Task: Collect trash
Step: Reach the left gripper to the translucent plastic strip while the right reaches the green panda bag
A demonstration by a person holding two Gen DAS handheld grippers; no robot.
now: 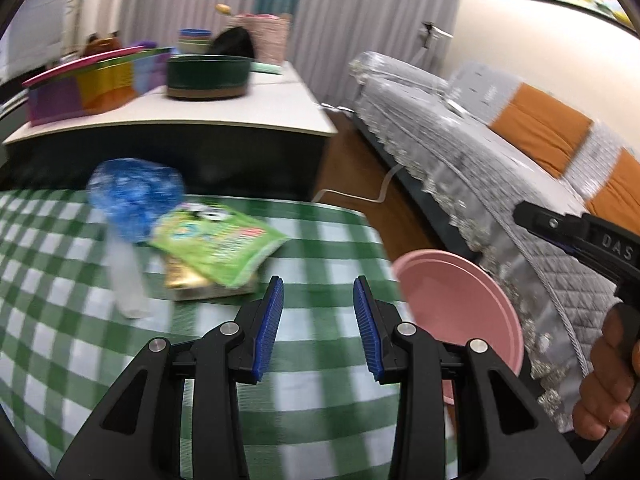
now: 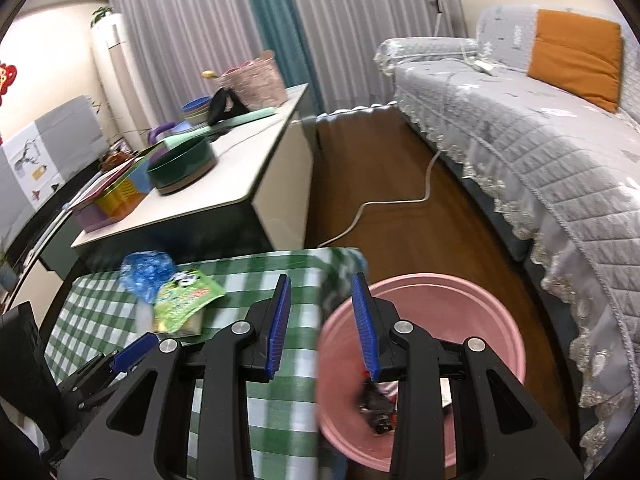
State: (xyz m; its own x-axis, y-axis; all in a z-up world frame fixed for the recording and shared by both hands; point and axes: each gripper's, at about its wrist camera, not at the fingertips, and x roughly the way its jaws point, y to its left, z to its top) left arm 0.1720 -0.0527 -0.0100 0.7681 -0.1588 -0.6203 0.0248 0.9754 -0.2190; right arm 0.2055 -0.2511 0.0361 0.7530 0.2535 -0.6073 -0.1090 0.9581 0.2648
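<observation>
A crumpled blue plastic wrapper (image 1: 134,196), a green snack bag (image 1: 218,246), a gold packet (image 1: 188,280) under it and a clear plastic bottle (image 1: 126,280) lie on the green checked tablecloth (image 1: 60,320). My left gripper (image 1: 318,328) is open and empty, just right of the pile. A pink bin (image 2: 432,312) stands by the table's right edge, with dark trash (image 2: 378,404) inside. My right gripper (image 2: 322,328) is open and empty above the bin's left rim. The wrapper (image 2: 146,274) and the snack bag (image 2: 184,300) show in the right wrist view too.
A white low cabinet (image 2: 248,168) behind the table carries a green round tin (image 2: 182,166), coloured boxes and baskets. A grey-covered sofa (image 2: 520,128) with orange cushions stands at right. A white cable (image 2: 384,204) runs over the wooden floor.
</observation>
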